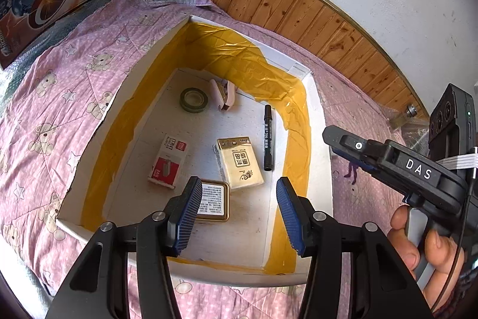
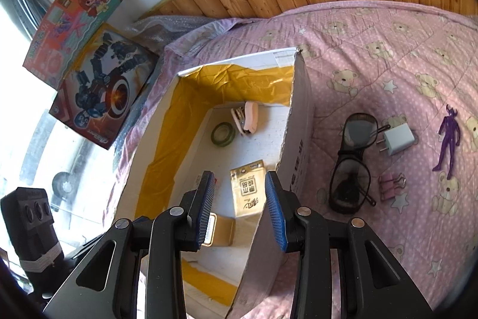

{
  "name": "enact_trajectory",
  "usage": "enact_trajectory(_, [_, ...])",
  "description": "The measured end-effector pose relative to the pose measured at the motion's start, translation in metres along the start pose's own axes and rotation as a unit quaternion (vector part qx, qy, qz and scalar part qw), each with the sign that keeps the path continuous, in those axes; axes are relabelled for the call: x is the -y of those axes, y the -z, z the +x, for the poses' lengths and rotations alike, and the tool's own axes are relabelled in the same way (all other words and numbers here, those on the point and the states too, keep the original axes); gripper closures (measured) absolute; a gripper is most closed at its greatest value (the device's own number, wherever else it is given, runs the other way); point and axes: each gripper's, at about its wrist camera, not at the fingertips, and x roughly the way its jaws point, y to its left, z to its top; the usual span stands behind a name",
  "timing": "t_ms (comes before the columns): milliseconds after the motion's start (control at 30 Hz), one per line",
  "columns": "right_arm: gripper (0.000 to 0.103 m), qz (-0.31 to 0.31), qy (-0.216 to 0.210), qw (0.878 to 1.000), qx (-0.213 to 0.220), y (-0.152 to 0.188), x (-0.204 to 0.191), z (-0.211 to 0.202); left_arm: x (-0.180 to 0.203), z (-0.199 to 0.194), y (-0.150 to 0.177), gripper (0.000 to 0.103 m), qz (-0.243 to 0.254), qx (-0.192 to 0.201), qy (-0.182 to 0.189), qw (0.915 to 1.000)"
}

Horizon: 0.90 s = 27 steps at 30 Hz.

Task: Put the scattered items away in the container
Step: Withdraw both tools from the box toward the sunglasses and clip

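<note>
Blue-padded left gripper [image 1: 239, 214] hangs spread wide and empty above the near end of the white box [image 1: 321, 121]. Right gripper [image 2: 239, 208] is likewise wide apart, holding nothing, straddling the box's right wall. Inside the box, near to far: a gold tin [image 1: 212, 201], a staples carton [image 1: 168, 160], a tissue pack [image 1: 240, 162], a black marker [image 1: 267, 138], a tape roll [image 1: 193, 100] and a pink stapler [image 1: 222, 94]. On the pink quilt [image 2: 388, 50] beside the box lie glasses [image 2: 352, 163], binder clips [image 2: 391, 183], a white charger [image 2: 397, 139] and a purple figurine [image 2: 448, 139].
</note>
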Motion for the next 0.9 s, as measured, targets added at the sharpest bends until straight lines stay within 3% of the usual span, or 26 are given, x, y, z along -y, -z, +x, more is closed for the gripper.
enact_trajectory(433, [0.064, -0.071, -0.011, 0.997, -0.008, 0.038, -0.046, -0.019, 0.001, -0.028, 0.019, 0.05, 0.001, 0.013, -0.013, 0.9998])
enact_trajectory(900, [0.064, -0.057, -0.029, 0.998, 0.008, 0.063, -0.029, -0.051, 0.029, -0.038, 0.04, 0.049, 0.032, 0.016, -0.02, 0.9992])
